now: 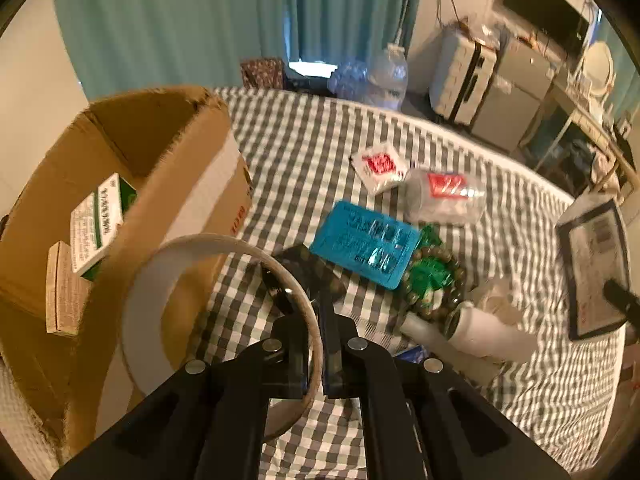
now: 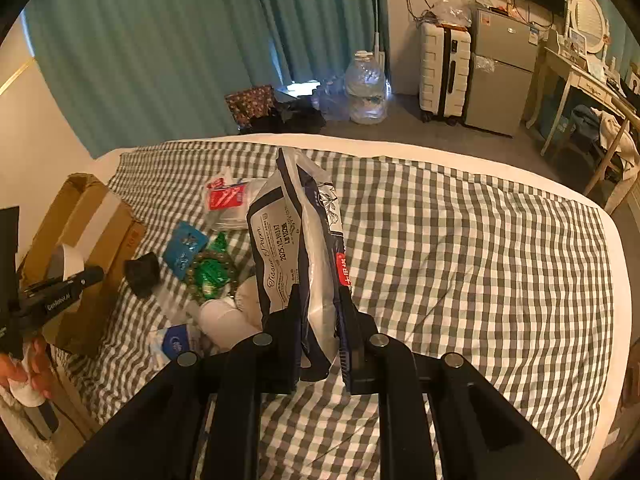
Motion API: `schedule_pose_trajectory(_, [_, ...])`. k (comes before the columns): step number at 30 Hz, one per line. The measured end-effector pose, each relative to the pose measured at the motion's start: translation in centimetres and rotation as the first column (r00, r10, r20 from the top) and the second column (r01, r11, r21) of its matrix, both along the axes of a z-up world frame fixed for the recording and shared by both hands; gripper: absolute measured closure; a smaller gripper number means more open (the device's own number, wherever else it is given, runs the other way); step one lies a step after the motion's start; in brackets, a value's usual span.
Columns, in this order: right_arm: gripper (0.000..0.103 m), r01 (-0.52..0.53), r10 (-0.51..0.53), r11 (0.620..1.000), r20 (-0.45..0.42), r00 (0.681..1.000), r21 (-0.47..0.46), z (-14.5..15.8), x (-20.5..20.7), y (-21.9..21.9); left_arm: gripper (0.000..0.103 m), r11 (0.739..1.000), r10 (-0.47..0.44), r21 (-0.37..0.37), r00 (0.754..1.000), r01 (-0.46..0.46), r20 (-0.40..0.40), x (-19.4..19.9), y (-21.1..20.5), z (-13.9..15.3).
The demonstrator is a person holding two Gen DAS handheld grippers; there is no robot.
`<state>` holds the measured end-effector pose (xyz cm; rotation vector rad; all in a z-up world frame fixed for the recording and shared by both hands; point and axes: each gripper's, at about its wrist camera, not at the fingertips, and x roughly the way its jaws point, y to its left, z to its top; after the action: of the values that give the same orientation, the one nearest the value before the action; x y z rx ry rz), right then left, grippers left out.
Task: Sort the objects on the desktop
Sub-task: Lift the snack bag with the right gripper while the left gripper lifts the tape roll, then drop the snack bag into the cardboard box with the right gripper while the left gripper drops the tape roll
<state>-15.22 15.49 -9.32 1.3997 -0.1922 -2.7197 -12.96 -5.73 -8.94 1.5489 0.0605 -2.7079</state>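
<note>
My left gripper [image 1: 314, 316] is shut on the rim of a white tape roll [image 1: 200, 312], held just right of an open cardboard box [image 1: 176, 184]. The box holds a green-and-white medicine box [image 1: 100, 220]. My right gripper [image 2: 320, 308] is shut on a tissue pack [image 2: 296, 232], held upright above the checked bedspread [image 2: 460, 240]. A pile lies on the cloth: a blue blister pack [image 1: 364, 244], a bead bracelet with green wrappers [image 1: 432, 276], a white bottle [image 1: 484, 332], a black object [image 1: 316, 272] and red-and-white packets [image 1: 380, 166].
The tissue pack and right gripper show at the far right of the left wrist view [image 1: 596, 264]. The left gripper with the tape roll shows beside the box in the right wrist view [image 2: 64, 284]. Beyond the bed stand water jugs [image 2: 366, 88], a suitcase [image 2: 444, 68] and a small fridge [image 2: 500, 72].
</note>
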Motion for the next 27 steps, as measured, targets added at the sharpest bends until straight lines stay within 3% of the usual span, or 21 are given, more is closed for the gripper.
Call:
schedule_pose_trajectory(10, [0.089,-0.054,0.054,0.999,-0.069,0.996,0.004,2.5,2.5,-2.9,0.099,0.997,-0.025,0.066,0.993,0.033,-0.117,1.9,-0.1,4.9])
schedule_pose_trajectory(16, [0.089,-0.102,0.092,0.99,-0.11,0.99,-0.096,5.0,2.7,-5.3,0.099,0.999,-0.006,0.04,0.981,0.014,-0.194,2.6,-1.0,9.0])
schedule_pose_trajectory(21, [0.089,-0.184,0.162,0.971,-0.149,0.975,-0.151,7.5,1.5,-9.7,0.099,0.995,0.075,0.081,0.95,-0.053,-0.304,3.0,-4.8,13.3])
schedule_pose_trajectory(24, [0.089,-0.253,0.225,0.951,-0.164,0.96,-0.177,8.5,0.1,-13.7,0.099,0.994,0.107,0.046,0.942,-0.098,-0.317,2.4,-7.3,13.9])
schedule_pose_trajectory(27, [0.089,-0.311,0.282,0.925,-0.156,0.947,-0.216,8.6,-2.0,-18.1,0.099,0.986,0.164,0.064,0.943,-0.152,-0.288,1.5,-11.0,13.0])
